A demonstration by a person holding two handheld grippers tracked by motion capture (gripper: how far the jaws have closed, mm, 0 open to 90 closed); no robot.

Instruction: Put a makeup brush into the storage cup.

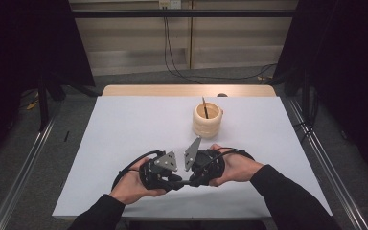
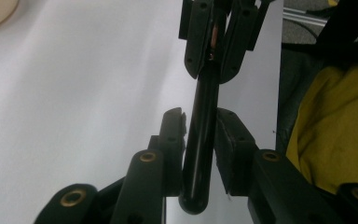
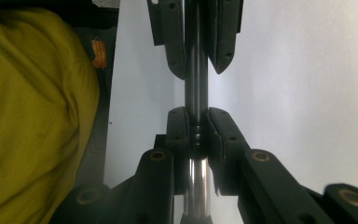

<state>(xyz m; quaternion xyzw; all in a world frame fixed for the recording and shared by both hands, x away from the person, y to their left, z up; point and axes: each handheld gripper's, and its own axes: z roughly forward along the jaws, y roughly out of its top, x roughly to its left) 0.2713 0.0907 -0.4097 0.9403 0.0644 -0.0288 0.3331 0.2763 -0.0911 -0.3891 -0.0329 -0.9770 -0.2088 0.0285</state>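
A black pen (image 1: 184, 182) is held level just above the table's near edge, one gripper at each end. My left gripper (image 1: 175, 181) is shut on the pen's rounded black end (image 2: 199, 154), as the left gripper view shows. My right gripper (image 1: 194, 181) faces it, shut on the pen (image 3: 196, 93) where the black barrel meets a shiny metal section. Each gripper view shows the other gripper farther along the pen: the right gripper (image 2: 213, 65) and the left gripper (image 3: 196, 65).
A beige ribbed cup (image 1: 207, 120) with a thin dark stick (image 1: 204, 106) in it stands at the back centre-right of the white table (image 1: 124, 129). Yellow cloth (image 3: 32, 116) lies beyond the table's near edge.
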